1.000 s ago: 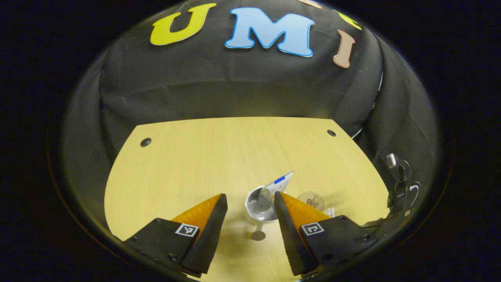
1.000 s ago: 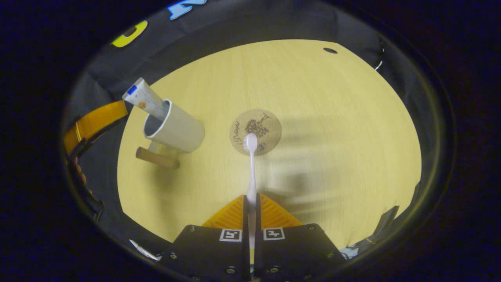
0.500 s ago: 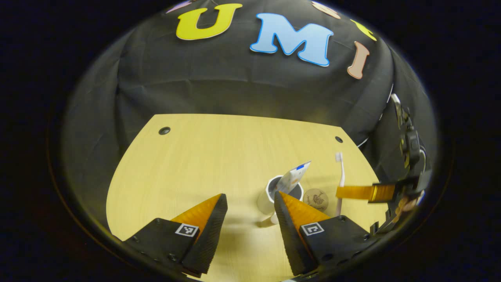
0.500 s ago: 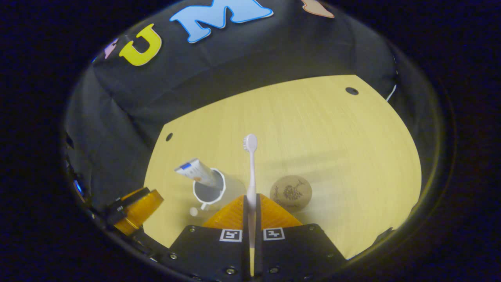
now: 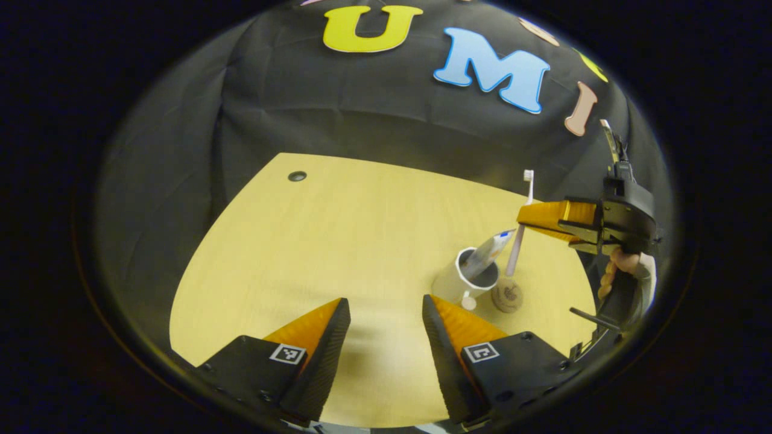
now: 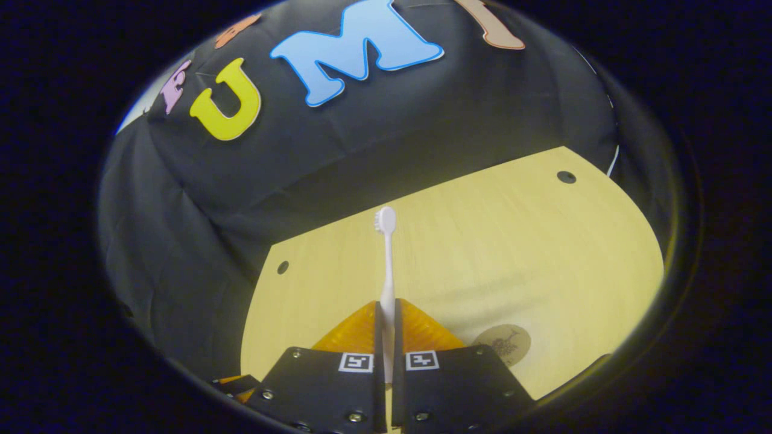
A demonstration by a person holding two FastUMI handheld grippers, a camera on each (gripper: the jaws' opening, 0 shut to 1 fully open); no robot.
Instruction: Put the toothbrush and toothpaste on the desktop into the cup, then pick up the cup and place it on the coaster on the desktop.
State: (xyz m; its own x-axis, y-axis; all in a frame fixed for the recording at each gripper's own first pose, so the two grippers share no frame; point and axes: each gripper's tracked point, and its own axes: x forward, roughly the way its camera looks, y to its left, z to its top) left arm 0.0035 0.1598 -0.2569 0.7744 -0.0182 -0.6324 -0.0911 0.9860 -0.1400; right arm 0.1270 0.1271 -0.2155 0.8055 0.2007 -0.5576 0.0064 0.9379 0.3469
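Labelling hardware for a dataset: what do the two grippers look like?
Both have black bodies with wedge-shaped fingers, orange on the outer faces and black ribbed on the inner pads. The left gripper and right gripper each carry square black-and-white markers near the finger bases, with screw heads along the body.

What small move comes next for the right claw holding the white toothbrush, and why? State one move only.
Probably shift the right claw sideways until the slim white plastic toothbrush's lower end sits over the white cup's mouth. The brush hangs nearly upright, bristles up, its low end beside the rim above the round cork coaster. The blue-and-white toothpaste tube is already in the cup.
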